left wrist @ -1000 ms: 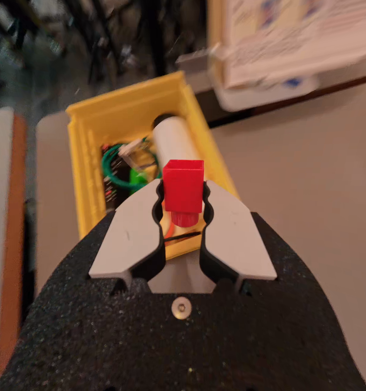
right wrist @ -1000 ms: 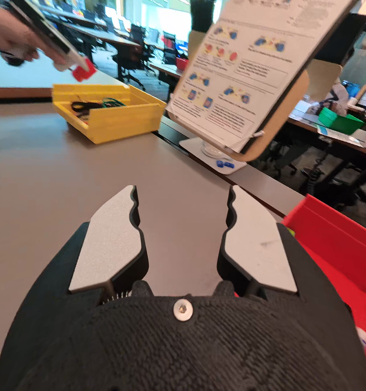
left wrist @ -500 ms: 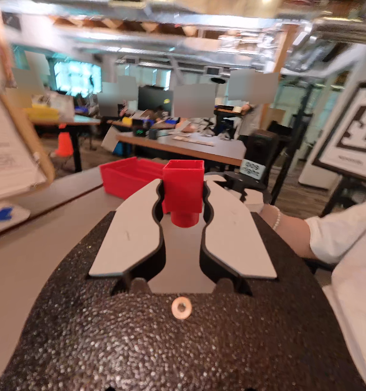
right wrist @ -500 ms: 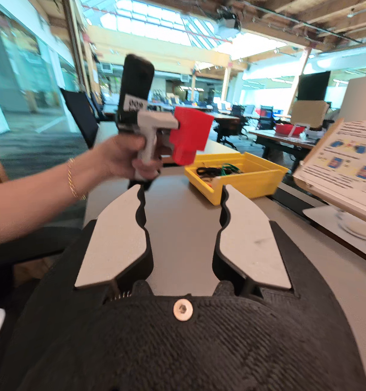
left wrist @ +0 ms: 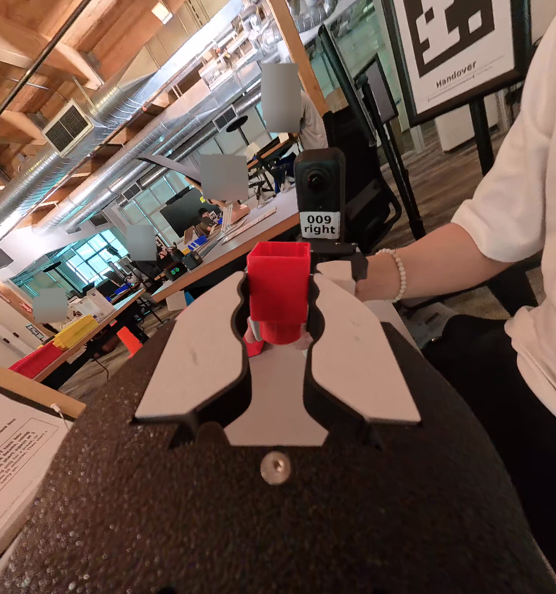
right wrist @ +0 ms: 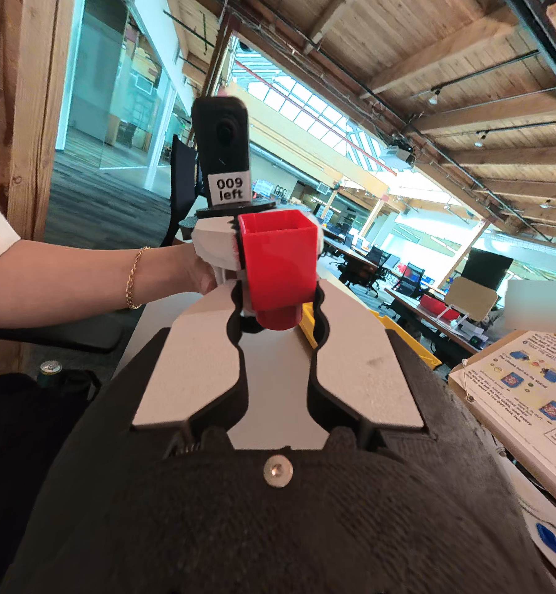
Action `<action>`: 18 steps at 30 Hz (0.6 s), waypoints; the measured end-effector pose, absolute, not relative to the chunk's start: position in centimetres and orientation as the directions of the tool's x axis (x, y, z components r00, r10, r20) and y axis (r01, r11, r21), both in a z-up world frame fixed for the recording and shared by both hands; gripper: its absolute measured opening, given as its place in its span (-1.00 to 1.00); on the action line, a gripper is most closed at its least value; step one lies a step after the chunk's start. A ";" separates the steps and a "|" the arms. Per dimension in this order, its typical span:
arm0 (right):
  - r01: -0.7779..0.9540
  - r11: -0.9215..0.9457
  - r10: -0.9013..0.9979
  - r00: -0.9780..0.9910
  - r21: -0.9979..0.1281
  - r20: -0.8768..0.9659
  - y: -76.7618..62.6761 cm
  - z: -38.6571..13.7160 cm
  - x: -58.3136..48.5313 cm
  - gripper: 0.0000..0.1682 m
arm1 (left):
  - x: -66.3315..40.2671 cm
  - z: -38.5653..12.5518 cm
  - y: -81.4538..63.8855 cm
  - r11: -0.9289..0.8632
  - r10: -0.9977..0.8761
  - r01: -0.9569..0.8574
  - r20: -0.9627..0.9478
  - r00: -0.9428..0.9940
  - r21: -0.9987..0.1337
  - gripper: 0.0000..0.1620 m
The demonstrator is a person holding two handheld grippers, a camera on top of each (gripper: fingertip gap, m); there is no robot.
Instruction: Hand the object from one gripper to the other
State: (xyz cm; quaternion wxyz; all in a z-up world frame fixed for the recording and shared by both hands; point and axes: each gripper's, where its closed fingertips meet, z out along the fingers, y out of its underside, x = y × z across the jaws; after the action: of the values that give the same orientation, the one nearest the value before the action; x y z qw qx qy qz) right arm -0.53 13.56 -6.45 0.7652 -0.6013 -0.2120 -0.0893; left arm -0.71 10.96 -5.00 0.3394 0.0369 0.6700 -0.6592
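The left gripper (left wrist: 278,286) fingers clamp the red object (left wrist: 278,284). The right gripper (right wrist: 278,308), raised opposite, has fingers flanking the object's round base; contact cannot be told.

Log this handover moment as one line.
left tongs: shut on red piece | right tongs: closing around it, grip unclear | phase: mid-air transfer

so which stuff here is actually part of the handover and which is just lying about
In the job:
red square cup
left gripper, shut on it
right gripper, closing around it

Lying about:
yellow bin
instruction sheet
orange cone
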 end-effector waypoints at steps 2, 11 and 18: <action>0.397 0.271 0.113 0.892 -0.877 0.438 13.8 -6.4 -0.4 -0.54 | -0.6 -5.0 11.3 0.086 -0.405 0.487 -0.477 -0.780 -0.869 -0.58; 0.343 0.113 0.007 0.938 -0.932 0.346 17.4 -6.7 4.2 -0.56 | 3.1 -4.9 16.1 0.054 -0.635 0.373 -0.320 -0.703 -0.926 -0.55; 0.469 -0.305 -0.067 0.858 -0.829 0.510 29.1 -6.7 13.0 -0.57 | 5.0 -4.0 31.1 0.216 -0.952 0.267 -0.263 -0.156 -0.939 -0.60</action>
State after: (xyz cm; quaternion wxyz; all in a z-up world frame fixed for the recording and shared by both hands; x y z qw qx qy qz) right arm 12.98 29.06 -6.69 0.5749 -0.7735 -0.1301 -0.2330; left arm 4.97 31.13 -4.00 0.5657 -0.3192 0.5365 -0.5388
